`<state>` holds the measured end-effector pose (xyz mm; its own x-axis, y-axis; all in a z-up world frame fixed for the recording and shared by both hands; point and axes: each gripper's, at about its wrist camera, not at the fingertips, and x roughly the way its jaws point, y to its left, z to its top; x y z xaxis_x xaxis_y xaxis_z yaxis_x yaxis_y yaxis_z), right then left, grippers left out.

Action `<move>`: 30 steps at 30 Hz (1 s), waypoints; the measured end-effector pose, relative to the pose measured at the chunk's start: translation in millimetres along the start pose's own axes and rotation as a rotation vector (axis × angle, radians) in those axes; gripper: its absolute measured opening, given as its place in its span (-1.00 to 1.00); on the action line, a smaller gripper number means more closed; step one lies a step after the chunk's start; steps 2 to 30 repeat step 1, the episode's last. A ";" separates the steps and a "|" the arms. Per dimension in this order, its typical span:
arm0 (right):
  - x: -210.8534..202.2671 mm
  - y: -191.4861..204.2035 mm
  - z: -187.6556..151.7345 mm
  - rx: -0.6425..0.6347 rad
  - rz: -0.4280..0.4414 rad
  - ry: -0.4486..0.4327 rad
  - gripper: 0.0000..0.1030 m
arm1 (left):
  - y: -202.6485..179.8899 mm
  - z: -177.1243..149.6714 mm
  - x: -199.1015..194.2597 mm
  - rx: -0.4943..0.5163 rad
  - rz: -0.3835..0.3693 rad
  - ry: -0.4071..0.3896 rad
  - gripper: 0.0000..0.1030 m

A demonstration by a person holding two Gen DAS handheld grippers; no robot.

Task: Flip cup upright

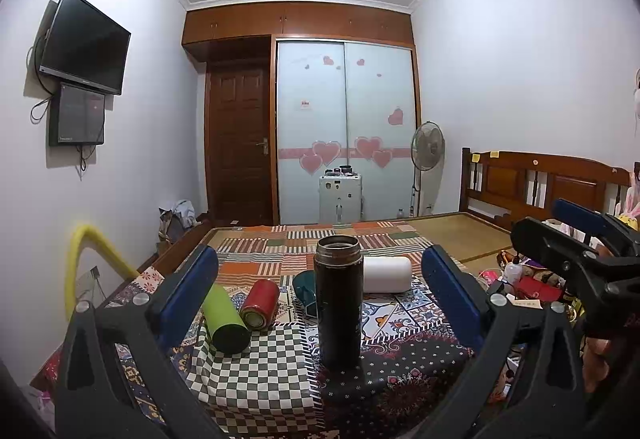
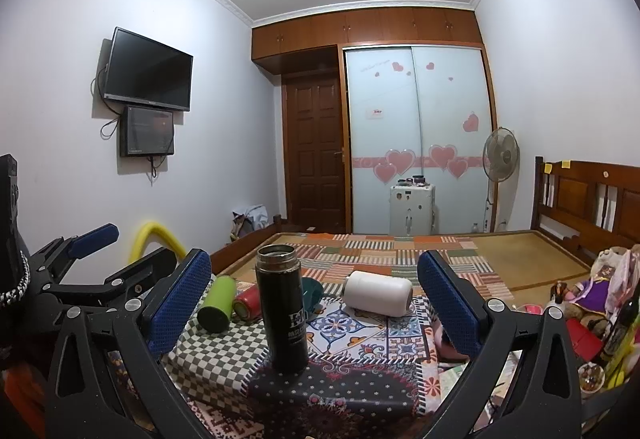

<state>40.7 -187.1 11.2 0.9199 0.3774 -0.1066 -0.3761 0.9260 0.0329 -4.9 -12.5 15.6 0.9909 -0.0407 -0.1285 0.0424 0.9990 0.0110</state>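
A tall black flask (image 1: 338,301) stands upright with its mouth open on the patterned cloth (image 1: 400,363); it also shows in the right wrist view (image 2: 282,305). A white cup (image 1: 387,274) (image 2: 379,293), a green cup (image 1: 225,321) (image 2: 218,303) and a red cup (image 1: 260,303) (image 2: 248,301) lie on their sides behind it. My left gripper (image 1: 324,299) is open and empty, its blue pads either side of the flask but nearer the camera. My right gripper (image 2: 316,303) is open and empty, short of the flask.
A dark teal bowl (image 1: 304,289) (image 2: 313,291) lies behind the flask. The right gripper (image 1: 580,251) shows at the right of the left view, the left gripper (image 2: 92,251) at the left of the right view. Clutter and toys (image 2: 600,291) sit at right. A yellow tube (image 1: 86,259) arches at left.
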 end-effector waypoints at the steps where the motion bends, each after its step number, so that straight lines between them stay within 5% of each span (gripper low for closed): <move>1: -0.1 -0.2 0.2 -0.001 0.000 0.000 1.00 | 0.5 0.2 0.0 -0.002 0.002 0.001 1.00; 30: -0.1 -0.2 0.2 -0.001 0.000 0.000 1.00 | 0.5 0.2 0.0 -0.002 0.002 0.001 1.00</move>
